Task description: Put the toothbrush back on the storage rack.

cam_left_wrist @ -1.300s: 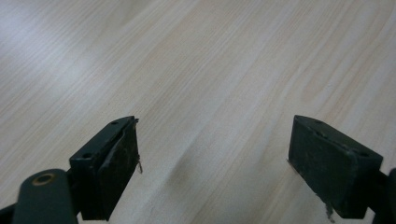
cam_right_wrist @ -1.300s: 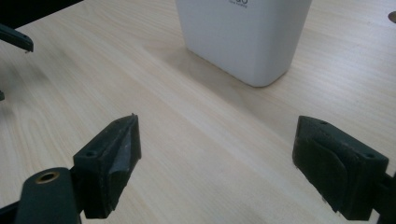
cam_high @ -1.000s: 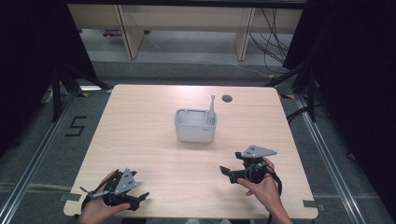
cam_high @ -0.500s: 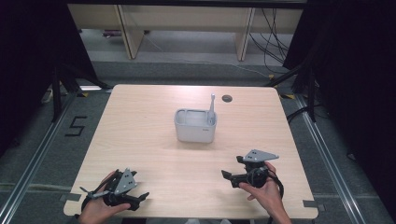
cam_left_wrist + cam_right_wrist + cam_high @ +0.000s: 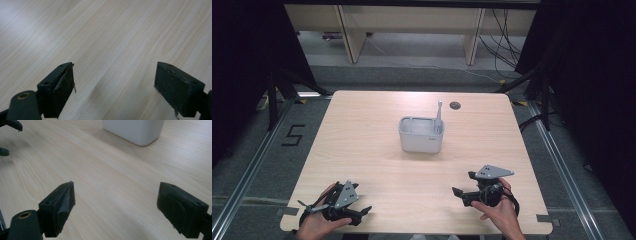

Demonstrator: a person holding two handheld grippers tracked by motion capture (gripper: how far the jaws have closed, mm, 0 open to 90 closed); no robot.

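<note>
A white rectangular holder (image 5: pixel 421 136) stands at the middle of the wooden table (image 5: pixel 377 115), with a slim grey brush-like stick (image 5: pixel 438 116) upright in its right end. My left gripper (image 5: pixel 362 202) rests at the near left corner, open, with bare wood between its jaws (image 5: pixel 115 77). Held in a hand at the near right, my right gripper (image 5: pixel 462 183) is open and empty (image 5: pixel 116 195), pointing left across the table. The holder's lower wall (image 5: pixel 135 130) lies well beyond its jaws. The left gripper's tips (image 5: pixel 10 125) show far off in the right gripper view.
A small round dark grommet (image 5: pixel 455 105) sits near the table's far edge. Metal floor rails (image 5: pixel 562 165) run along both sides of the table. Wooden furniture legs (image 5: pixel 349 35) and cables stand behind it.
My right gripper has drawn back a little toward the near edge of the table. The left gripper and the holder have stayed put.
</note>
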